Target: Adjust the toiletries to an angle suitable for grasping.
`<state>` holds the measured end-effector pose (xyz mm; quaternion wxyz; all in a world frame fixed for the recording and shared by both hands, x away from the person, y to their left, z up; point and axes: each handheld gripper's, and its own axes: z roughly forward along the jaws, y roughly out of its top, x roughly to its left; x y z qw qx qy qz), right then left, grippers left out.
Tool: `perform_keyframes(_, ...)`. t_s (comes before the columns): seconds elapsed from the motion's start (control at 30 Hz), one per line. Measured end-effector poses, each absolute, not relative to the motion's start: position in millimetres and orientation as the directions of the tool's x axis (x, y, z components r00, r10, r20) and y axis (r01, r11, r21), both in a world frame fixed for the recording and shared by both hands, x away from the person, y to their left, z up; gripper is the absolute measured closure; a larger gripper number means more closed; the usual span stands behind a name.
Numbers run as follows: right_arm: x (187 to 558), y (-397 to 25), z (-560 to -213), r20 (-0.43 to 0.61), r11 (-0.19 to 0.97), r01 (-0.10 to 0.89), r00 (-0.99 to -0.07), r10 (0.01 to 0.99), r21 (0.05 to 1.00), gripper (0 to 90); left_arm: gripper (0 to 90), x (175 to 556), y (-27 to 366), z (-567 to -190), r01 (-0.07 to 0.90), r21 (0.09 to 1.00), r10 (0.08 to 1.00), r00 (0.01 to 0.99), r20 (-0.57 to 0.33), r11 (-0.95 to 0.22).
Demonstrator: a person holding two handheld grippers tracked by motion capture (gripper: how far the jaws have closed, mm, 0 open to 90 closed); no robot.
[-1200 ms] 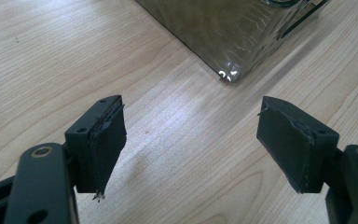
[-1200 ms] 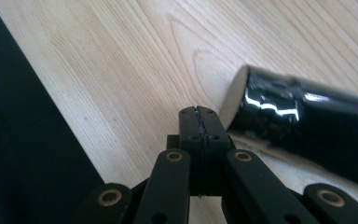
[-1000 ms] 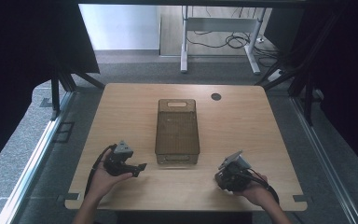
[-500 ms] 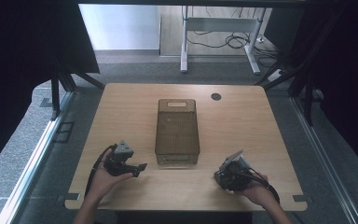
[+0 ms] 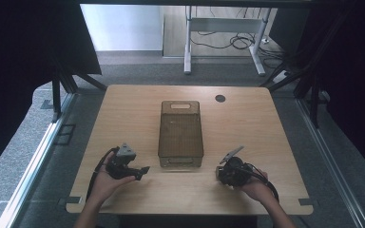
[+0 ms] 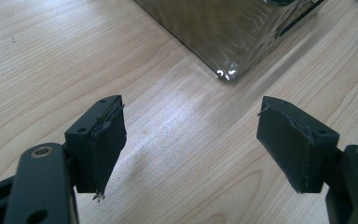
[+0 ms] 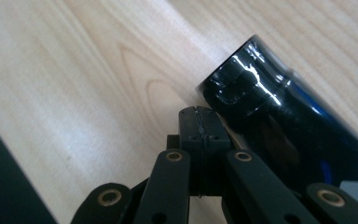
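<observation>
My left gripper [image 5: 144, 169] sits at 7 o'clock of bin [image 5: 181, 134], jaws spread wide, nothing between, just bare table [image 5: 266, 123]. Left gripper view: bin corner [image 6: 227, 74] close ahead at 12, open wood either side. My right gripper [image 5: 221, 174] at 5 o'clock of bin, near front table edge, jaws pressed together, empty. Right gripper view adds what high view doesn't resolve: glossy black cylinder [image 7: 261, 112] just beside closed jaws at 2 o'clock; can't tell if touching.
</observation>
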<state>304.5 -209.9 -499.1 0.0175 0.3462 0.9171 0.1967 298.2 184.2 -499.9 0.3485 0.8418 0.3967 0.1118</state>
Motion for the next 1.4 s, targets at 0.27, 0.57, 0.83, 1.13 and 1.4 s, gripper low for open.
perform_keyframes(0.27, 316, -209, -501, 0.11, 0.655, 0.648, -0.738, 0.666, 0.389, 90.0, 24.1, 298, 186, -499, 0.593, 0.678, 0.751, 0.654, -0.092, -0.434)
perform_keyframes(0.57, 326, -211, -503, 0.113, 0.614, 0.674, -0.706, 0.699, 0.411, 90.0, 24.1, 299, 185, -501, 0.595, 0.673, 0.748, 0.657, -0.091, -0.44)
perform_keyframes(0.83, 332, -214, -503, 0.11, 0.582, 0.691, -0.679, 0.726, 0.428, 90.0, 24.1, 299, 186, -500, 0.596, 0.674, 0.75, 0.655, -0.093, -0.437)
perform_keyframes(1.13, 328, -215, -495, 0.121, 0.568, 0.679, -0.684, 0.719, 0.465, 85.3, 24.1, 299, 185, -501, 0.598, 0.671, 0.75, 0.655, -0.093, -0.439)
perform_keyframes(1.4, 320, -223, -475, 0.062, 0.566, 0.64, -0.689, 0.722, 0.521, 54.3, 24.1, 297, 185, -500, 0.595, 0.674, 0.75, 0.656, -0.092, -0.438)
